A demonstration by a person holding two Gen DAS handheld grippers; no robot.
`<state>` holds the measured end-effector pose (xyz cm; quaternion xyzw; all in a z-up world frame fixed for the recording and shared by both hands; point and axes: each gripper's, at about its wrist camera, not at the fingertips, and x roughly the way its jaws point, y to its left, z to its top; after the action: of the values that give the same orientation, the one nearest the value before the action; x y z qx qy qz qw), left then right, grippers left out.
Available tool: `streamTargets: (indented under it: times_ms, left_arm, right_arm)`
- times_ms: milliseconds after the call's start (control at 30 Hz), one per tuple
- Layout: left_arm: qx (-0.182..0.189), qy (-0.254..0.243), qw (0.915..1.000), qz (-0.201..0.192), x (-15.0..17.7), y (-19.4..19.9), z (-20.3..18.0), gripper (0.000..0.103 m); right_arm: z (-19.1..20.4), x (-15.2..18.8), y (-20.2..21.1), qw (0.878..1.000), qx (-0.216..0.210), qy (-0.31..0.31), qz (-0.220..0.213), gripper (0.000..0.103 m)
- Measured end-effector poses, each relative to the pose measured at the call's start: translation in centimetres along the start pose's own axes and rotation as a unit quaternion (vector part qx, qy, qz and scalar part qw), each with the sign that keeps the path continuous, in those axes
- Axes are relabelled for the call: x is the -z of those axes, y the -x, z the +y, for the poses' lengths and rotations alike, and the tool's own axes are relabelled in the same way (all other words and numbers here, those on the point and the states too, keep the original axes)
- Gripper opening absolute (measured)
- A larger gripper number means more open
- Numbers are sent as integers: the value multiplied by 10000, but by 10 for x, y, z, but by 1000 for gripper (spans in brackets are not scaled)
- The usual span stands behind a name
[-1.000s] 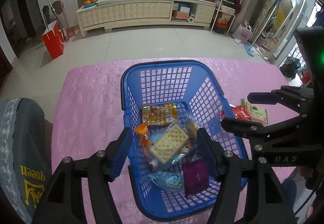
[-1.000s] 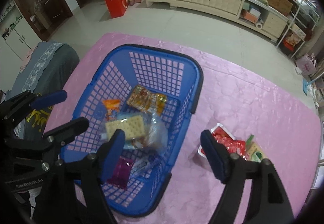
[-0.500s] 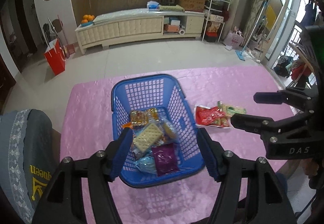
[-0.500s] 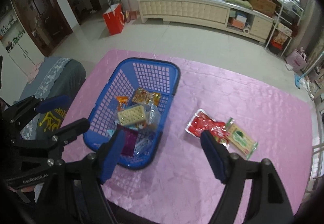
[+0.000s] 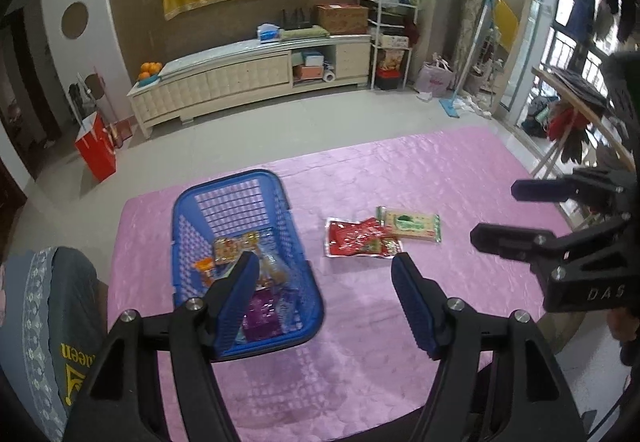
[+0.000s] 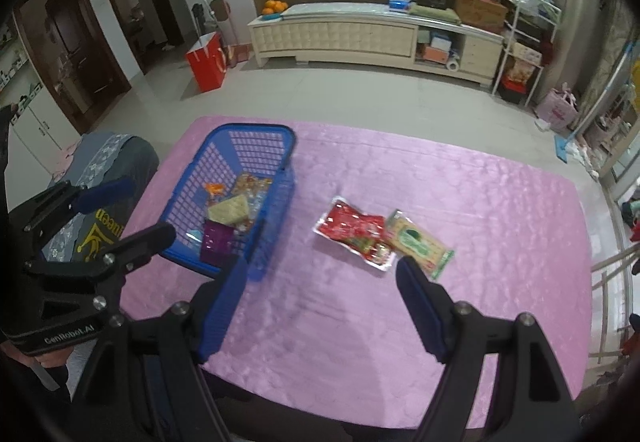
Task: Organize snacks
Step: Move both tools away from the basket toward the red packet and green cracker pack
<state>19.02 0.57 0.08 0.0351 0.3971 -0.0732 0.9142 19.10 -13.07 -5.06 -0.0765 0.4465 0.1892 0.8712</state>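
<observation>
Two tools hang released above a pink tabletop point(image 6: 480, 202) with nothing between their jaws.

Left tool point(image 5: 322, 290) has just been opening a little further and is empty; right tool point(image 6: 320, 294) stands wide and empty too. Landmark: the blue basket point(image 6: 224, 146), long axis running from the near edge toward the far wall, holding a cracker pack point(image 6: 230, 209), a purple packet point(image 6: 216, 242) nearest the viewer, and orange and yellow packets at its far end. Right of the basket, apart from it, lies a red packet point(image 6: 352, 232), long axis slanting down to the right; a green-labelled pack point(image 6: 420, 244) touches its right end and slants the same way.
</observation>
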Motion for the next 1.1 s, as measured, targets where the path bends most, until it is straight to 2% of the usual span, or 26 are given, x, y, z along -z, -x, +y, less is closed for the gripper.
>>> streamTargets:
  times_ms: [200,567,967,1100]
  left_arm:
    - [90,-229,9996,114,-2,-25,-32,67]
    - [140,-381,9984,382,-2,-100,-76,67]
    - [48,-777,9926,933,11,-191,-98,66]
    - [-1,-872,9902,1094,11,-215,-99,60]
  right_arm:
    - [-37,15,-8,9998,159,49,118,81]
    - [-95,36,-53,9978,357,295,473,81]
    - [-121,43,-136,9925,163,870,843,81]
    - [-128,36,-157,9914,149,1031,793,81]
